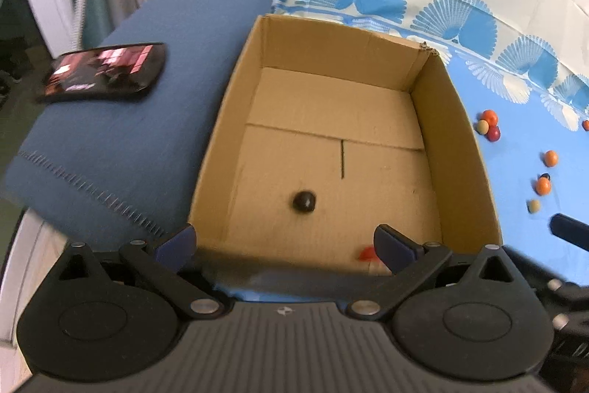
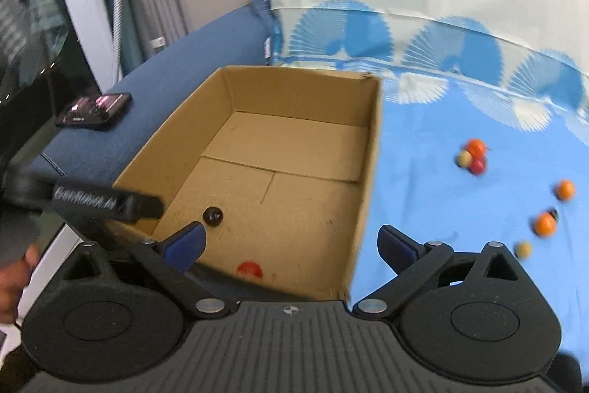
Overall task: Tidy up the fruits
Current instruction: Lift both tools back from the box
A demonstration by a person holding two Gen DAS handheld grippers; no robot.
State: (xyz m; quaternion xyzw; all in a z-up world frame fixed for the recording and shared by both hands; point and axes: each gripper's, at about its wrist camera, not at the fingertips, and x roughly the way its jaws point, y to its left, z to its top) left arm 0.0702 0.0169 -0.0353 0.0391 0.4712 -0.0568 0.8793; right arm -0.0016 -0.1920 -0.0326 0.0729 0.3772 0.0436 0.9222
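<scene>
An open cardboard box (image 1: 456, 120) (image 2: 368, 172) holds a dark round fruit (image 1: 304, 201) (image 2: 212, 216) and a red fruit (image 1: 366, 253) (image 2: 249, 269) near its front wall. Several small orange, red and pale fruits lie on the blue cloth to the right: a cluster (image 1: 489, 127) (image 2: 472, 157), single orange ones (image 1: 550, 158) (image 2: 565, 189) (image 1: 542, 186) (image 2: 545, 223), and a pale one (image 1: 534, 206) (image 2: 522, 249). My left gripper (image 1: 285, 245) is open and empty over the box's front edge. My right gripper (image 2: 291, 245) is open and empty over the box's front right part.
A black phone (image 1: 106, 72) (image 2: 95, 110) lies on a dark blue cushion (image 1: 121, 150) left of the box. The patterned blue and white cloth (image 1: 545, 245) (image 2: 441, 194) covers the surface and rises behind. A person's hand (image 2: 11, 275) shows at the left.
</scene>
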